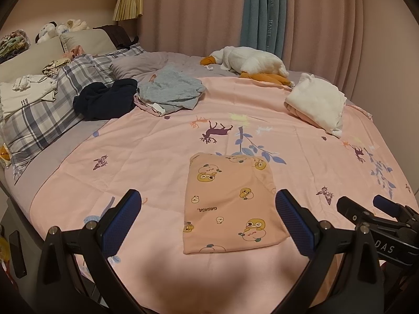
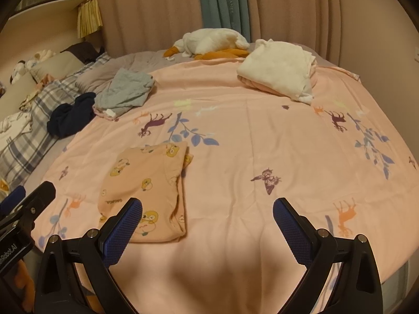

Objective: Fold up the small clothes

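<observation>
A small pink garment with cartoon prints [image 1: 230,204] lies folded into a rectangle on the pink bedspread [image 1: 146,157]. It also shows in the right wrist view [image 2: 146,183]. My left gripper [image 1: 208,201] is open and empty, held above the bed, its fingers framing the garment's near half. My right gripper [image 2: 207,209] is open and empty, to the right of the garment, with its left finger over the garment's near edge. The right gripper also shows at the left wrist view's right edge [image 1: 366,206].
A grey garment [image 1: 170,89] and a dark navy one [image 1: 104,99] lie crumpled at the far left of the bed. A folded white and pink stack [image 1: 316,102] sits at the far right. A plush goose [image 1: 248,62], plaid pillows [image 1: 52,110] and curtains [image 1: 262,10] lie beyond.
</observation>
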{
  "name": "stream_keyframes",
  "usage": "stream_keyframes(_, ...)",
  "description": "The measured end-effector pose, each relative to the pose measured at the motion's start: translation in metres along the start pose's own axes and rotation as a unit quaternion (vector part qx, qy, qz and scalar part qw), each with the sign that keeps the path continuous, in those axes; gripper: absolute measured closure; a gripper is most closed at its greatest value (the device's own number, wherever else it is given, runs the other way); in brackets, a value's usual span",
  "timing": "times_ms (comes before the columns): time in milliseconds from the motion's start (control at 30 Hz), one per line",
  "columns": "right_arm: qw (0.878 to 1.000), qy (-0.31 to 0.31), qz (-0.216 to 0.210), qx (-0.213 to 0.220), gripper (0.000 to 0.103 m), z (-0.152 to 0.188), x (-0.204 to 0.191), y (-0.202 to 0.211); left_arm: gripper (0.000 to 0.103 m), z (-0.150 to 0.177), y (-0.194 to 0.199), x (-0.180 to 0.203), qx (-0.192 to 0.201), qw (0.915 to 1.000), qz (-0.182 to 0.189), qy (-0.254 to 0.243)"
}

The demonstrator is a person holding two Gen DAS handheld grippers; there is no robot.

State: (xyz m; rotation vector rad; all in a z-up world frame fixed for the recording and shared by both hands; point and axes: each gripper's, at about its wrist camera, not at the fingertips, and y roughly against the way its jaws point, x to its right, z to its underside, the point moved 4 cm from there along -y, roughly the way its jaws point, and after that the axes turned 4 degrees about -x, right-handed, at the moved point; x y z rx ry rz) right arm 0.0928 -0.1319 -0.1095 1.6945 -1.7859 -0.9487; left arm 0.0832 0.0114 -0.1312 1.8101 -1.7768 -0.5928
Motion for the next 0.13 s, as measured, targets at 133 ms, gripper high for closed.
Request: stream_keyframes(133, 1.0, -0.002, 0.006, -0.001, 0.004, -0.0003, 0.0012, -0.0011, 0.0, 0.0006, 0.0001, 0.0003, 0.001, 1.0, 0.002, -0.001)
